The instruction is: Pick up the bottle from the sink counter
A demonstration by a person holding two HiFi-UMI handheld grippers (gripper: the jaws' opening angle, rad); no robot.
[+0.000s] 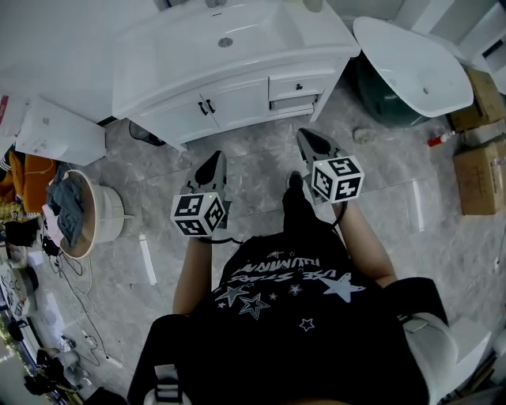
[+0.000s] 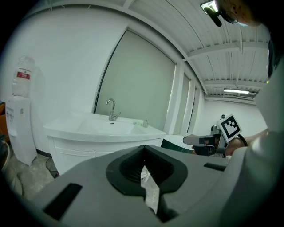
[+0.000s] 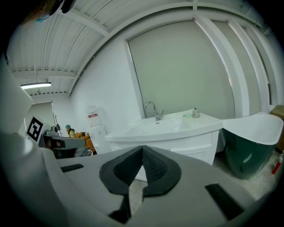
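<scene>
The small bottle (image 3: pixel 195 113) stands on the right rear corner of the white sink counter (image 1: pixel 158 75), right of the faucet (image 3: pixel 153 110). In the left gripper view the bottle (image 2: pixel 145 123) is a tiny shape at the counter's far end. In the head view only its base (image 1: pixel 313 5) shows at the top edge. My left gripper (image 1: pixel 213 160) and right gripper (image 1: pixel 307 137) hover side by side over the floor, well short of the cabinet. Both are shut with nothing between the jaws. The left gripper's tips (image 2: pixel 143 148) and the right gripper's tips (image 3: pixel 142 148) meet.
A white freestanding tub (image 1: pixel 415 63) sits right of the vanity, with cardboard boxes (image 1: pixel 478 178) and a red-capped bottle (image 1: pixel 439 140) on the floor beyond. A water dispenser (image 2: pixel 20 111) stands left of the vanity. A basket of clothes (image 1: pixel 79 213) is at the left.
</scene>
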